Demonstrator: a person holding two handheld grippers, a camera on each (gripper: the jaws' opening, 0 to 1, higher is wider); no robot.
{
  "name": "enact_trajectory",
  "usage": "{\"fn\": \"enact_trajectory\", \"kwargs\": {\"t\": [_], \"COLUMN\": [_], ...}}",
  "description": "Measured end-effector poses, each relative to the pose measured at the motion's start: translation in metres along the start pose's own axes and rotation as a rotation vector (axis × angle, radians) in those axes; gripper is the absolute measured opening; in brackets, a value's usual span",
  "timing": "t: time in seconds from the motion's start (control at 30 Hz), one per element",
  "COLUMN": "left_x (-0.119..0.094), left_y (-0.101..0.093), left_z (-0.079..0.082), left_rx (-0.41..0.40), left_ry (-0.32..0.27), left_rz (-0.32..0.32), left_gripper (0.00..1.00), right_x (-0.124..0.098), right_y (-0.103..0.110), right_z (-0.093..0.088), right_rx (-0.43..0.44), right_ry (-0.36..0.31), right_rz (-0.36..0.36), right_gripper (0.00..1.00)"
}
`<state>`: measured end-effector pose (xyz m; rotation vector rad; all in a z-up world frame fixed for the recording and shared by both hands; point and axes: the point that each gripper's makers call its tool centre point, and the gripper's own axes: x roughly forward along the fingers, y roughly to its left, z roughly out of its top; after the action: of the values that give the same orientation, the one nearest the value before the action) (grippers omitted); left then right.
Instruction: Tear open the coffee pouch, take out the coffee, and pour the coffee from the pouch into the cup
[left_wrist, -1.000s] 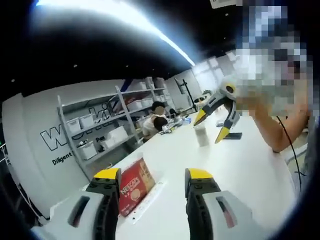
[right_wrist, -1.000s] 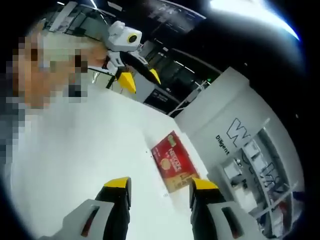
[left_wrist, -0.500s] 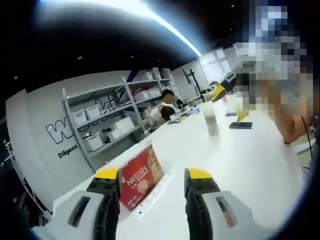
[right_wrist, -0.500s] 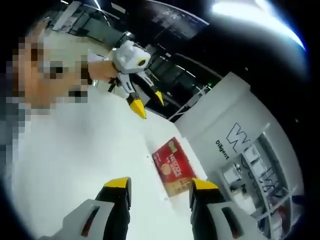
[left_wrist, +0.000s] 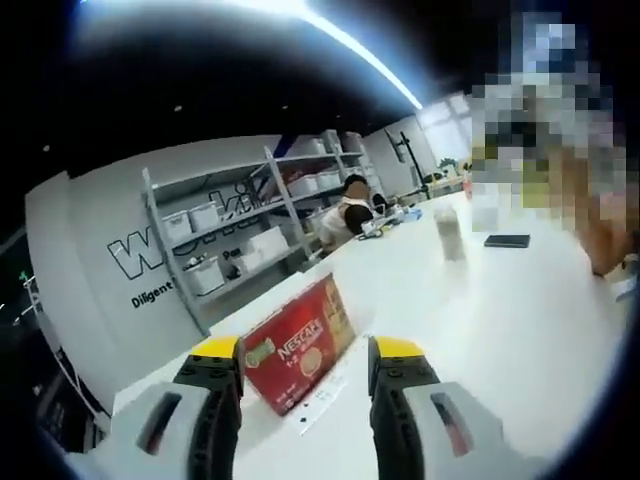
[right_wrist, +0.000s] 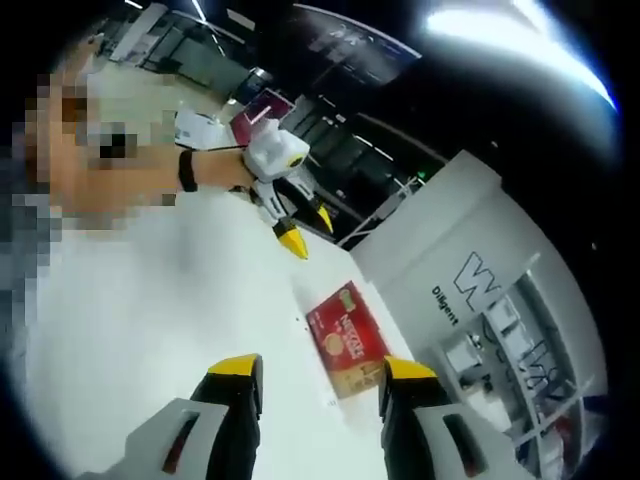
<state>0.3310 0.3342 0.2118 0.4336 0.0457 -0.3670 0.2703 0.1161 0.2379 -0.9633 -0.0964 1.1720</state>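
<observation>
The white table (left_wrist: 520, 330) was seen across the lower half of both views. In the left gripper view the whole picture had shifted during the last second, which is read as a move of the camera: the red coffee box (left_wrist: 298, 345) had come larger and nearer to the lower centre, just above the left gripper (left_wrist: 306, 352). In the right gripper view, the left gripper (right_wrist: 305, 232) had come down from the upper left of the frame towards the red coffee box (right_wrist: 347, 338), which lay right of centre. This is judged as an approach to the box; the pouch was not yet taken out and nothing was torn.

The jaws of the left gripper were spread apart with nothing between them. The right gripper (right_wrist: 322, 375), at the bottom of its own view, was also held wide and empty, above the table and near the box.

The cup (left_wrist: 449, 232) stood in the upper right of the left gripper view, well apart from the box, with a dark flat object (left_wrist: 507, 241) near it on its right.

The cup was blurred, so its content could not be told. The small print on the box could not be read, and no single pouch could be made out. A thin white strip (left_wrist: 322, 405) beside the box was too small to identify.
</observation>
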Motion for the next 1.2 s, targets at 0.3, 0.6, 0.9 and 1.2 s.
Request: {"fn": "enact_trajectory", "kwargs": {"t": [0.3,0.6,0.9,1.2], "left_x": [0.004,0.034,0.058,0.078], "left_y": [0.015,0.034,0.041,0.038], "left_z": [-0.011,-0.026,-0.033,-0.042], "left_rx": [0.037,0.067,0.134,0.204], "left_ry": [0.019,-0.013,0.06,0.203], "left_rz": [0.059,0.143,0.096,-0.033], "left_gripper": [0.46,0.49,0.49,0.5], "right_x": [-0.007,-0.012,-0.022,-0.024], "right_y": [0.0,-0.007,-0.009,-0.008], "right_z": [0.006,0.006,0.009,0.014], "right_rx": [-0.006,0.003,0.005,0.0], "right_ry": [-0.019,-0.033,-0.055,-0.071], "right_rz": [-0.007,-0.024,-0.036,-0.038], "right_gripper": [0.47,0.47,0.47,0.46]}}
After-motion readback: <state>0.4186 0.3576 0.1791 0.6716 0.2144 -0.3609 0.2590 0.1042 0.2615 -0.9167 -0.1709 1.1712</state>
